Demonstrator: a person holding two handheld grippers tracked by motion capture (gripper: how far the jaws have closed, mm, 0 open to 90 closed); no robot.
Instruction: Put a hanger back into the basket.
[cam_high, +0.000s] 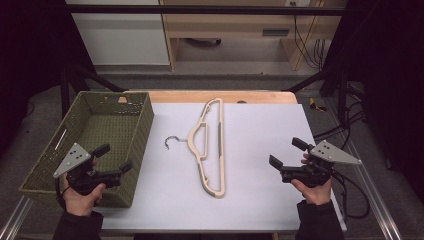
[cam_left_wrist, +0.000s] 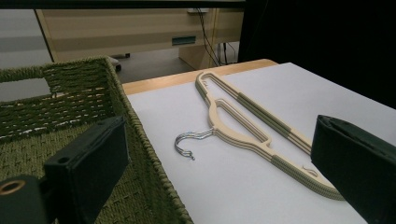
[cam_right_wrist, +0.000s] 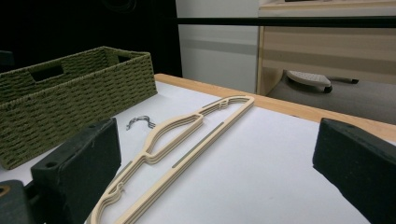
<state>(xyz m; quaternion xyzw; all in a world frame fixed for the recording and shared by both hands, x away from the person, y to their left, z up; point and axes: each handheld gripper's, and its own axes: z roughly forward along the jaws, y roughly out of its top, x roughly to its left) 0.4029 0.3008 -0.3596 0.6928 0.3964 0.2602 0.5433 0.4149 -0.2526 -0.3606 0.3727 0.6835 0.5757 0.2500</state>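
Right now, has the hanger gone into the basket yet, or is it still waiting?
Still waiting. Nothing looks done: the beige hanger lies flat on the white table, beside the green basket. Nothing is in hand: the left claw and right claw are open. Grabbing and moving probably remain.

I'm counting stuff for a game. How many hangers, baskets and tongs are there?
Hangers: cannot tell; the beige hangers lie in a stack of several, with layers too close to count.
Green woven basket: 1
Tongs: 2, the left tongs and right tongs, both open.
Total: 3 plus the hangers.
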